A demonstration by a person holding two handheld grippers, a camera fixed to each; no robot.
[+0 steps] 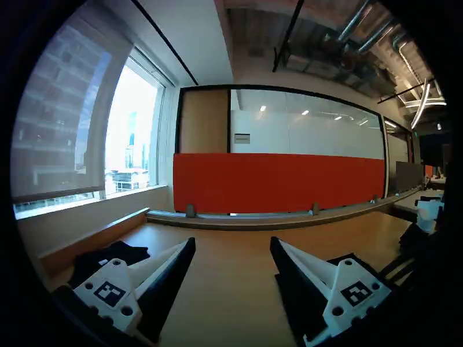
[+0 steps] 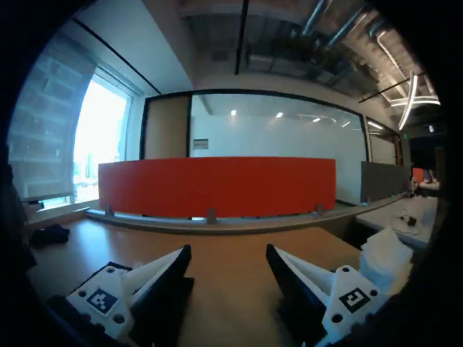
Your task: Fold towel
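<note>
Over a wood desk point(image 1: 231, 283), left gripper point(image 1: 231, 243) & right gripper point(image 2: 227, 250) hovered, fingers spread on both, nothing held.
Probable towel point(image 2: 383, 254): white, crumpled heap near desk's right edge, beside the right gripper, untouched. Looked soft, light, floppy; prob. best pinched at two corners of one edge. Dark cloth point(image 1: 113, 254) lay far left.

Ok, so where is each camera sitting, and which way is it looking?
Left gripper view: rides the left gripper, low over the wooden desk, facing the orange divider and window; its open fingers show.
Right gripper view: rides the right gripper, facing likewise; its open fingers show.
Shared: desk, divider, window.
</note>
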